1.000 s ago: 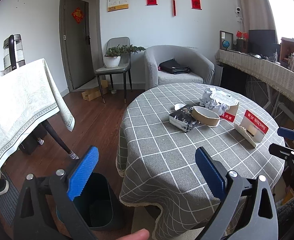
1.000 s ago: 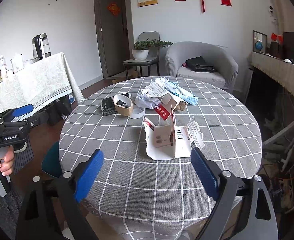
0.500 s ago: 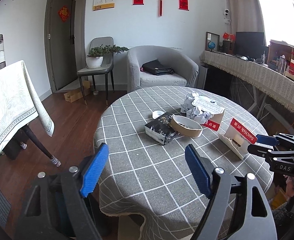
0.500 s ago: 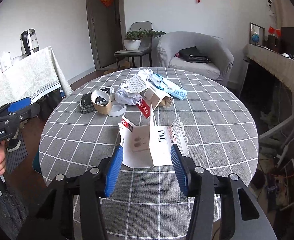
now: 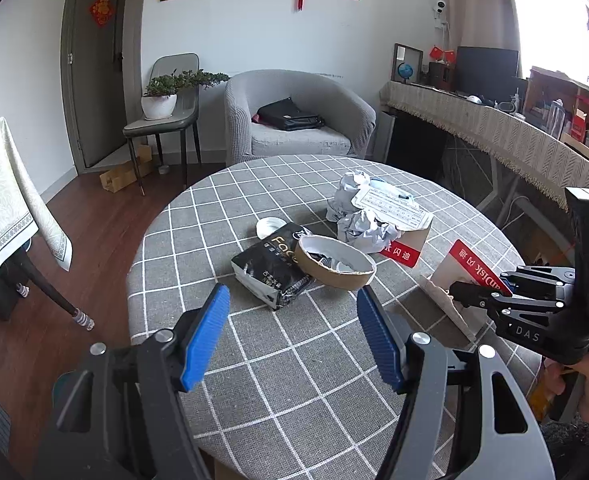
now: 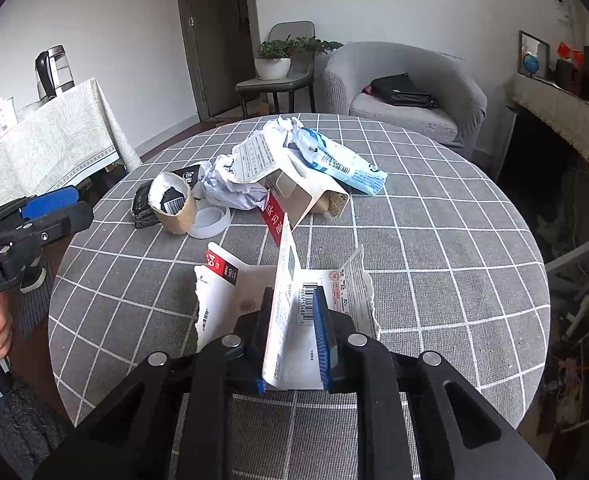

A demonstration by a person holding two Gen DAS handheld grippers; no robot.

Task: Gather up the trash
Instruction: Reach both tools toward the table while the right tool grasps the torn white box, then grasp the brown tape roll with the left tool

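Round checked worktop (image 5: 334, 380): one black packet (image 5: 272, 270), one tape roll (image 5: 334, 266). Right hand-held gripper (image 6: 294, 332) just closed, pinching torn card package (image 6: 290, 280) upright at near edge. Left hand-held gripper (image 5: 294, 332) narrowing, half-wide, nothing between.

Daylight floods both views from a blown-out white window (image 5: 558, 12) at the upper right of the left wrist view, so the room reads bright and evenly lit — the pale plaster wall (image 5: 222, 36) glows without hot spots, and the round table under its grey checked cloth (image 5: 294, 364) carries only soft, short shadows beside the litter. Focus is crisp from the near blue-padded plastic fingers (image 5: 204, 340) to the far grey tub armchair (image 6: 406, 76), with no motion blur. Fisheye distortion bows the dark wooden door frame (image 5: 67, 80) and the table's rim, and black vignetting eats every corner — worst along the top left.
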